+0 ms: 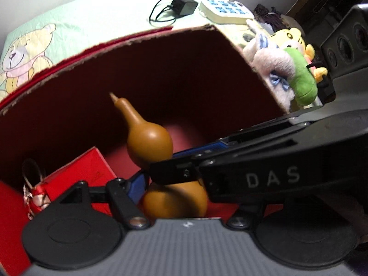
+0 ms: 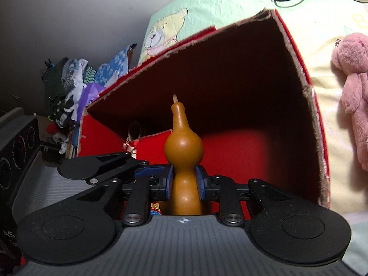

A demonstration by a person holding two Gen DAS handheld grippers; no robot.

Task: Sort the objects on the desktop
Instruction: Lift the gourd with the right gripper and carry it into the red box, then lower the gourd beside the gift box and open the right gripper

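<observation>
Lower left: small red gift box (image 2: 153,146) with ribbon, inside the large red cardboard box (image 2: 296,73). Centre: right hand-held gripper (image 2: 185,181) clamps the brown double-bulbed gourd (image 2: 184,147) at its waist. Left hand-held gripper (image 1: 147,179): state indiscernible.

One brown gourd (image 2: 184,147), one big red cardboard box (image 2: 296,53), one small red gift box (image 1: 80,172), one pink plush toy (image 2: 354,87), one black power adapter (image 1: 184,5), one white keypad device (image 1: 226,10), two tongs, right (image 2: 184,184) and left (image 1: 140,181)
</observation>
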